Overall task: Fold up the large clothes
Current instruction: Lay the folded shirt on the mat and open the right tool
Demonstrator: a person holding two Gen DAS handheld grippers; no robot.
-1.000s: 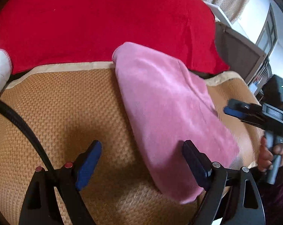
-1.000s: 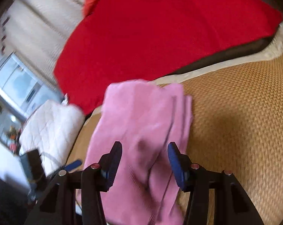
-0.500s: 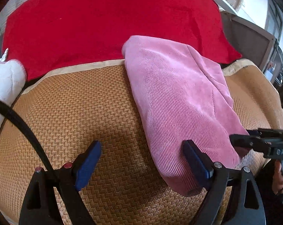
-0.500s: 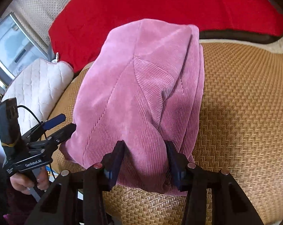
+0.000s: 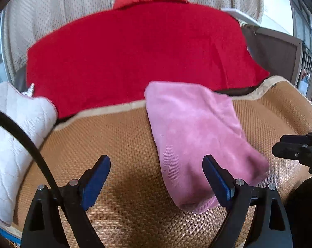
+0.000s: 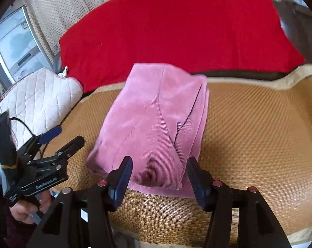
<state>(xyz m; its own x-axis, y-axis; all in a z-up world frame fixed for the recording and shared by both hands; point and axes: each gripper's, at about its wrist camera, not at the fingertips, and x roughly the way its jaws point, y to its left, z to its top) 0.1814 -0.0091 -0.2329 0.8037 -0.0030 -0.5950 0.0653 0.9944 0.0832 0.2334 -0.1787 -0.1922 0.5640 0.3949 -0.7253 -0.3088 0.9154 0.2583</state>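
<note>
A folded pink corduroy garment lies as a long packet on the woven mat, reaching from the mat's far edge toward me. My left gripper is wide open above the mat, and only its right finger overlaps the garment's near end in view. In the right wrist view the garment lies flat, its near edge just beyond my right gripper. That gripper's jaws are opening and the pads stand clear of the cloth. The left gripper shows at the left, held by a hand. The right gripper shows at the left wrist view's right edge.
A large red cloth is spread behind the mat. A white quilted cushion lies at the left. Beige curtains hang at the back. A black cable crosses the left wrist view. Bare mat lies right of the garment.
Both grippers have drawn back and upward from the garment. The right gripper's jaws, close around the near end before, have widened and left the cloth lying on the mat.
</note>
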